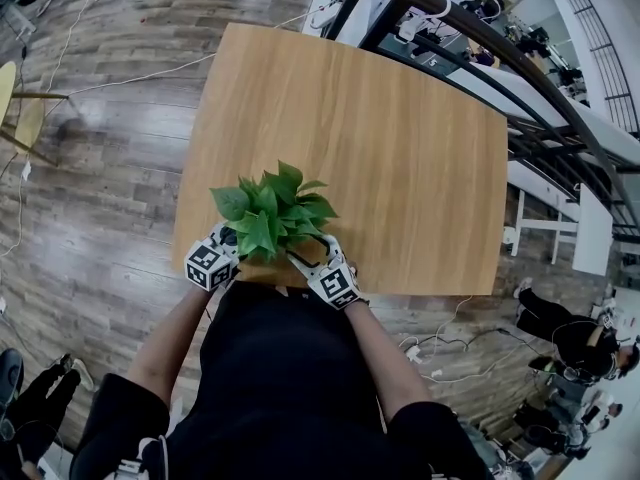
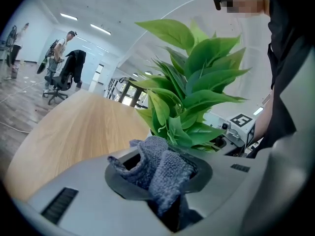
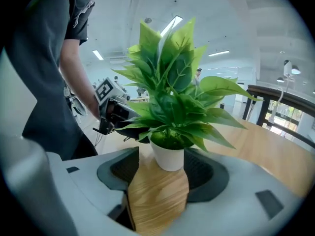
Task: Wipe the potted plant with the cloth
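Observation:
The potted plant (image 1: 272, 213), green leaves in a small white pot (image 3: 168, 157), stands at the near edge of the wooden table (image 1: 400, 138). A grey-blue cloth (image 2: 158, 167) is bunched between the jaws of my left gripper (image 2: 157, 173), which is shut on it just left of the leaves (image 2: 192, 97). In the head view the left gripper (image 1: 222, 248) sits at the plant's left, its tips under the foliage. My right gripper (image 3: 165, 173) is open, with the pot standing between its spread jaws, a little gap on each side. It shows at the plant's right (image 1: 322, 260).
The table's near edge (image 1: 300, 286) is right under both grippers, against the person's body. A metal rail (image 1: 520, 68) and white furniture run along the far right. A chair (image 1: 15, 108) stands on the wood floor at left; people are at the lower right (image 1: 560, 338).

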### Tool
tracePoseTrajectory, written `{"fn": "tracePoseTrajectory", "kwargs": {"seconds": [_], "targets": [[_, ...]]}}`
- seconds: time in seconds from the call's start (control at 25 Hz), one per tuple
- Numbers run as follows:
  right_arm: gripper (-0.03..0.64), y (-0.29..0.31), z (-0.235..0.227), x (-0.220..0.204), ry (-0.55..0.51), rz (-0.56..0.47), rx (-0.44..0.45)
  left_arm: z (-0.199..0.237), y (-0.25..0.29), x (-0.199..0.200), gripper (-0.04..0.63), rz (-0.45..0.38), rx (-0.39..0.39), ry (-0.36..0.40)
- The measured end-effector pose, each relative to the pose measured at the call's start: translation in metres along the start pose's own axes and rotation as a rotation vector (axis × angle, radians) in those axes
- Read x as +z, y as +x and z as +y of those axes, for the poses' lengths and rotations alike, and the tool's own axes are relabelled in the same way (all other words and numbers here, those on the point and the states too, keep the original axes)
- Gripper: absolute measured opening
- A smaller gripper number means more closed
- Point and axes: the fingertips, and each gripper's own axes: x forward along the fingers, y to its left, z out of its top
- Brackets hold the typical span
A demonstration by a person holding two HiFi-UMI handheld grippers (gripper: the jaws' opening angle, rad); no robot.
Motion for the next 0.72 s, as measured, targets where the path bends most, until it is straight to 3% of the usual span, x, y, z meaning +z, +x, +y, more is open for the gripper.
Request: {"fn": "tracePoseTrajectory", "kwargs": {"seconds": [0.16, 0.4, 0.72], "targets": [[0.268, 0.002, -0.026, -0.009, 0.046, 0.026, -0.078, 0.003, -0.002, 0.008, 0.132, -0.013, 0.006, -0.009], [0.268, 0.006, -0.032, 0.0, -0.047, 0.033, -0.035, 0.001, 0.001, 0.007, 0.132, -0.007, 0.0, 0.009], [0.268, -0.012, -0.023, -0.003, 0.103, -0.017, -0.107, -0.009, -0.011, 0.013, 0.132, -0.035, -0.014, -0.006]]}}
